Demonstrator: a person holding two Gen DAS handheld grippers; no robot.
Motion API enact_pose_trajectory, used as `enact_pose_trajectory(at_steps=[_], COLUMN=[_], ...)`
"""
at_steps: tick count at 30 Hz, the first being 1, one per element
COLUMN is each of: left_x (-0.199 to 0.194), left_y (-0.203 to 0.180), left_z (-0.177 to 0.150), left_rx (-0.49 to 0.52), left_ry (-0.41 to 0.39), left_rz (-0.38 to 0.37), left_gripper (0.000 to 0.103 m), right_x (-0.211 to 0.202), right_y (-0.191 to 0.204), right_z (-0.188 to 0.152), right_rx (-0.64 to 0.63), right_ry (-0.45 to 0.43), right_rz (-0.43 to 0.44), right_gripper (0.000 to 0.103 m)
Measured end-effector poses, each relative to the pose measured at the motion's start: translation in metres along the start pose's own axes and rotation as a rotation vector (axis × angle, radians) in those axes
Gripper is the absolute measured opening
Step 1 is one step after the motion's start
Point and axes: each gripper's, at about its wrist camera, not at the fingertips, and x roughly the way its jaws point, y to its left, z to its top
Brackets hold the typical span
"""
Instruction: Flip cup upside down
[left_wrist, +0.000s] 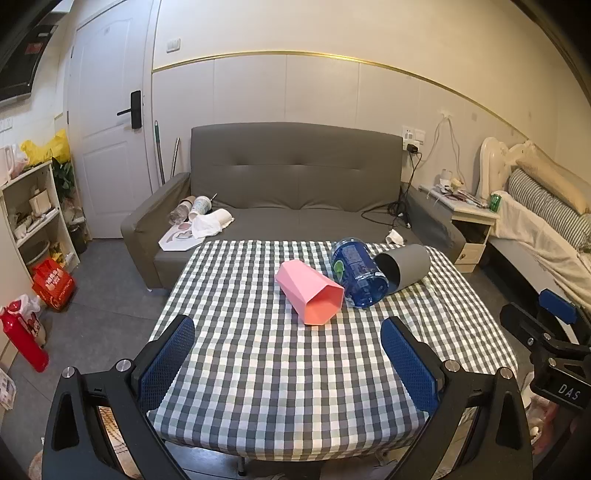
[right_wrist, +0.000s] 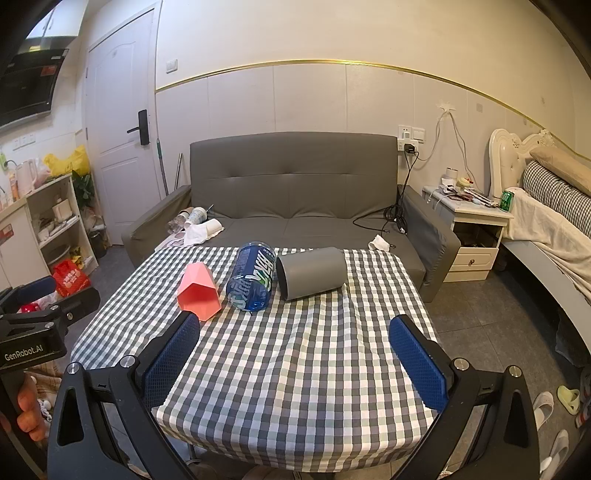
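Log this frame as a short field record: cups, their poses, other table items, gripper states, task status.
pink cup: lying on its side, mouth toward the cameras
grey cup: lying on its side, beside the bottle
blue bottle: lying on its side between the two cups
surface: checked tablecloth
left gripper: open, holding nothing, short of the cups
right gripper: open, holding nothing, short of the cups
task status: no cup stands upside down yet

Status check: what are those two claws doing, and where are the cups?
Left gripper open, right gripper open, both empty. Pink cup, gray cup lying sideways, untouched. Blue bottle lies between them.
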Motion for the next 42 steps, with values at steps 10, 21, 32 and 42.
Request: enact_pose_trajectory(at_steps=[10, 21, 32, 42], left_x=[0.0003, 0.0003, -0.0009, -0.0012], left_y=[-0.0004, -0.0007, -0.0013, -0.0016], left_z=[-0.0006, -0.0005, -0.0008, -0.0008], left_rx=[0.015, 0.154, 0.165, 0.177], left_ry=[0.001, 0.004, 0.003, 0.004], left_rz=[-0.019, -0.270, -0.284, -0.304], left_gripper=[0.103, 0.103, 0.103, 0.103], right_x=[0.0010, 0.0010, 0.0031, 0.0032], right_y=[0.0010, 0.0000, -0.0018, -0.0024], right_z=[0.0017, 0.0034, 0.0013, 0.0006], right_rx=[0.009, 0.082, 0.094, 0.121], right_ry=[0.002, -0.005, -0.005, -0.008], right_rz=[-0.017, -0.142, -0.158, -0.202], right_gripper=[0.103, 0.103, 0.103, 0.103])
